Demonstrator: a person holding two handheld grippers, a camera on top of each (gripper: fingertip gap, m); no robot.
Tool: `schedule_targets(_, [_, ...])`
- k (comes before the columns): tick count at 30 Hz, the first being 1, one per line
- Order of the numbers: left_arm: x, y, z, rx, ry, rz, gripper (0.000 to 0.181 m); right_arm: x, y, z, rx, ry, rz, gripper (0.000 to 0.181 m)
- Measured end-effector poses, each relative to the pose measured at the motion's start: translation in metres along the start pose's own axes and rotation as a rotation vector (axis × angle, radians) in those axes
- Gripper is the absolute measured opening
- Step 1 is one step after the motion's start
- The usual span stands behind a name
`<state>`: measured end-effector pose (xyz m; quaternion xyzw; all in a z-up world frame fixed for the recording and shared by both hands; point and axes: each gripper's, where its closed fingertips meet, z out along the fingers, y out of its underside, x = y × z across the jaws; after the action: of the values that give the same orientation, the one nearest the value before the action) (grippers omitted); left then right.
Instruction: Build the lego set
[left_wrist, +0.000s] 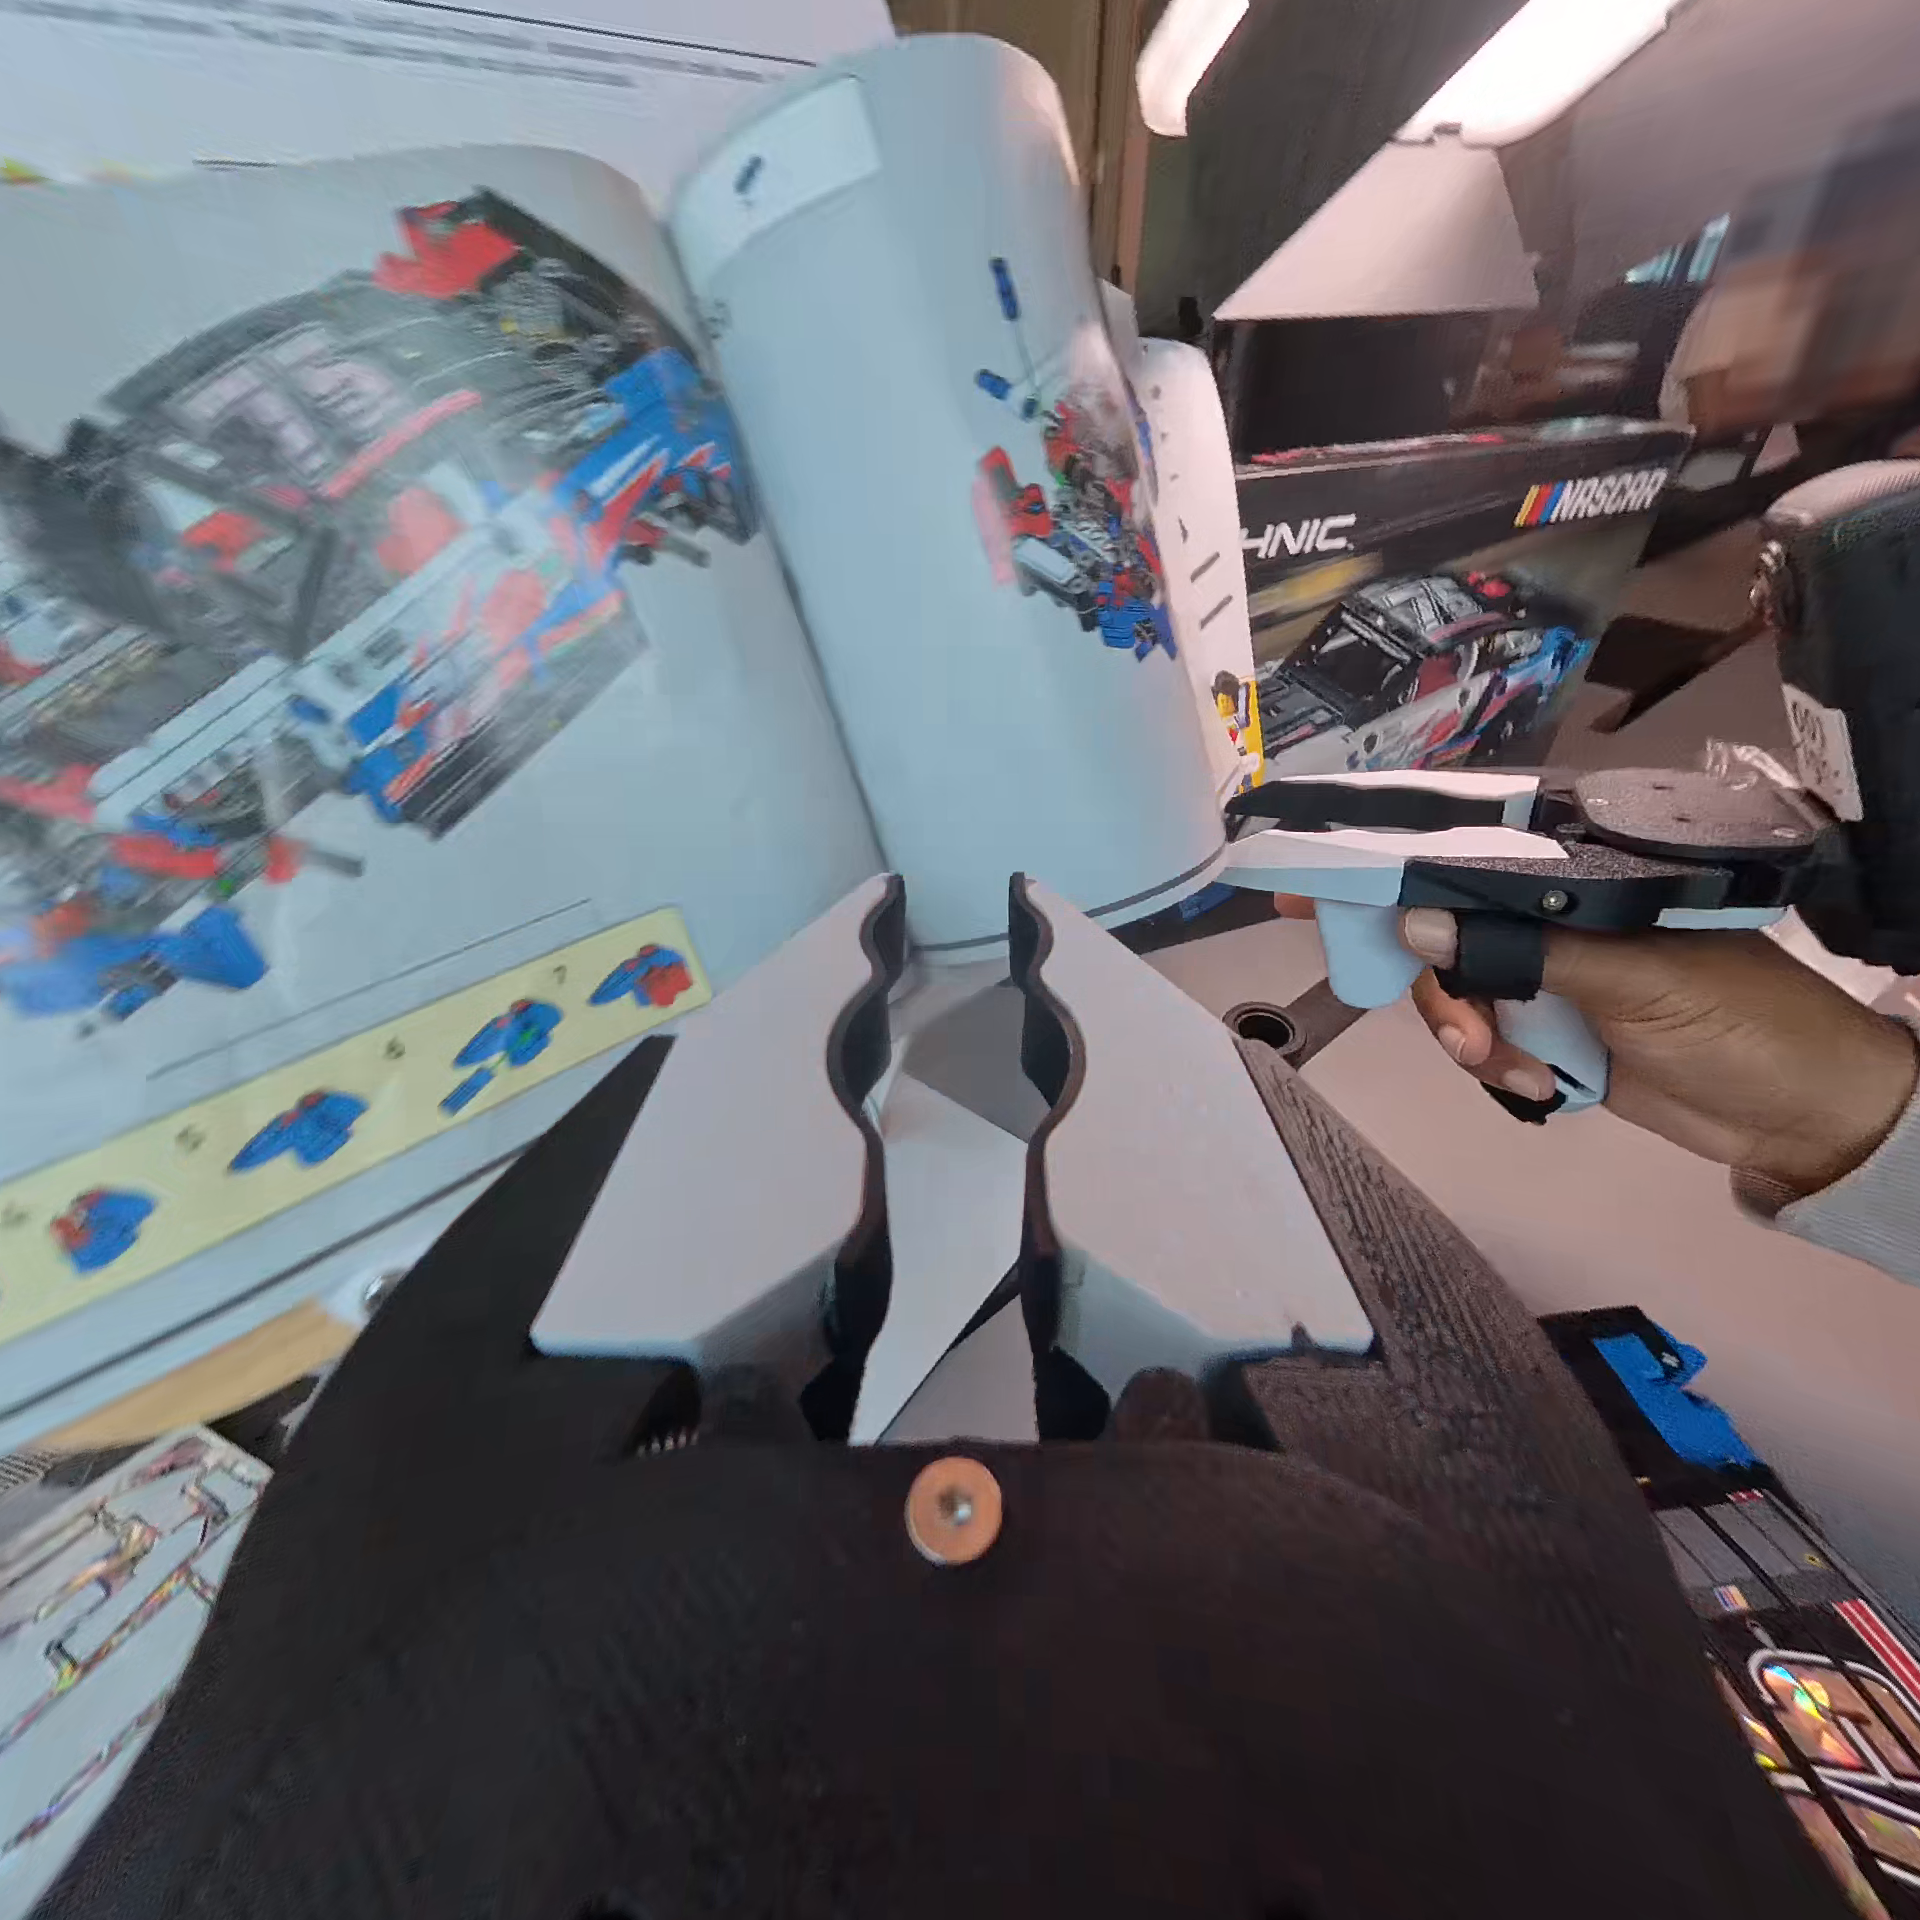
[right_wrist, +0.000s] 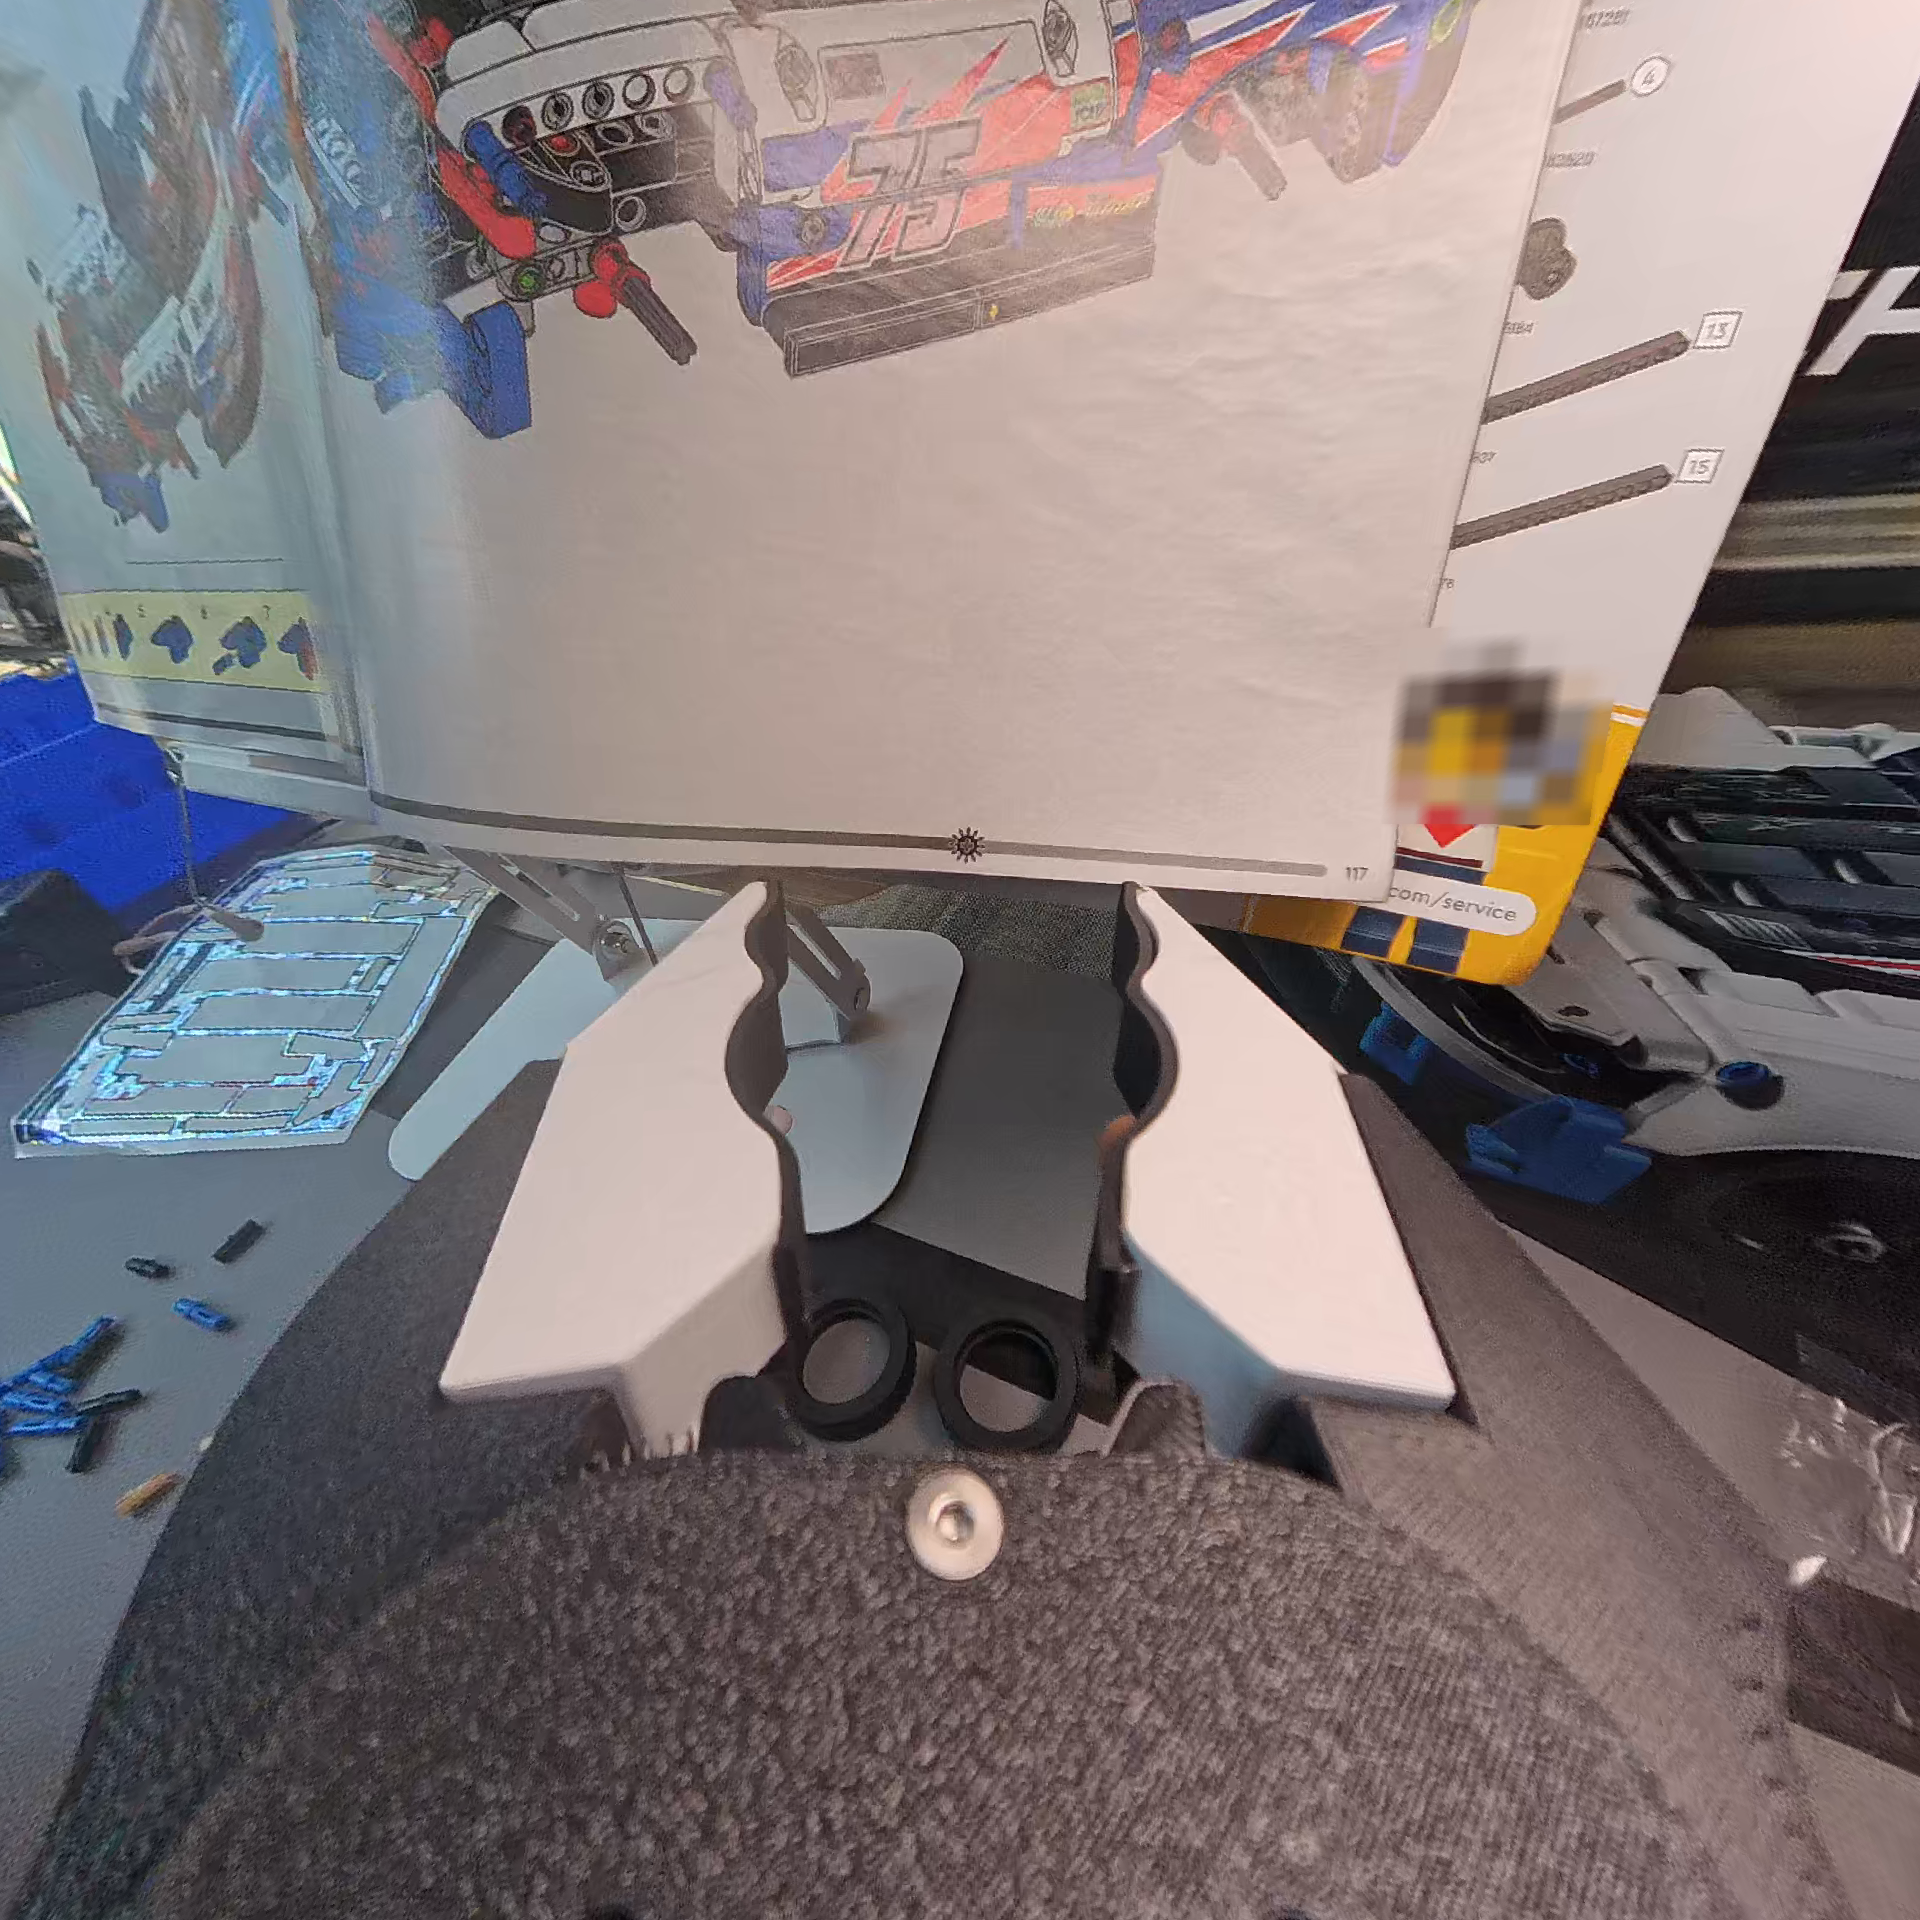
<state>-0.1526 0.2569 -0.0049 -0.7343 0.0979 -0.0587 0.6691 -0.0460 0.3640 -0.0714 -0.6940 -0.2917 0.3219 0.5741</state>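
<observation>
The open instruction booklet (left_wrist: 364, 520) stands propped on a stand, showing a red, white and blue car. One page (left_wrist: 935, 520) curls up in the middle, and its lower edge sits just past the tips of my left gripper (left_wrist: 956, 894), which is open with a narrow gap and holds nothing. My right gripper (left_wrist: 1236, 842) reaches in from the right, with its tips at the page's right edge. In the right wrist view the page (right_wrist: 935, 571) fills the top. Its bottom edge lies just beyond my right gripper (right_wrist: 948, 894), which is wide open and empty.
The set's black box (left_wrist: 1455, 582) stands behind the booklet. The partly built white and black car (right_wrist: 1714, 935) lies to the right. A shiny sticker sheet (right_wrist: 239, 997) and loose blue and black pins (right_wrist: 62, 1392) lie to the left. The grey stand base (right_wrist: 831, 1091) is under the booklet.
</observation>
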Motion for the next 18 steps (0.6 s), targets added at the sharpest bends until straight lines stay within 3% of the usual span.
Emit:
schedule_targets(3, [0.013, 0.006, 0.041, -0.086, 0.004, 0.067, 0.014, 0.003, 0.001, -0.004, -0.007, 0.011, -0.020, 0.060])
schedule_targets(6, [0.009, 0.014, 0.064, -0.129, -0.050, 0.112, 0.008, 0.006, 0.001, -0.009, -0.010, 0.014, -0.059, 0.060])
schedule_targets(14, [0.003, 0.021, 0.075, -0.145, -0.106, 0.152, 0.000, 0.005, -0.022, -0.024, 0.046, 0.029, -0.126, 0.065])
schedule_targets(18, [0.003, 0.022, 0.076, -0.142, -0.110, 0.150, 0.000, 0.003, -0.052, -0.007, 0.092, 0.029, -0.078, 0.094])
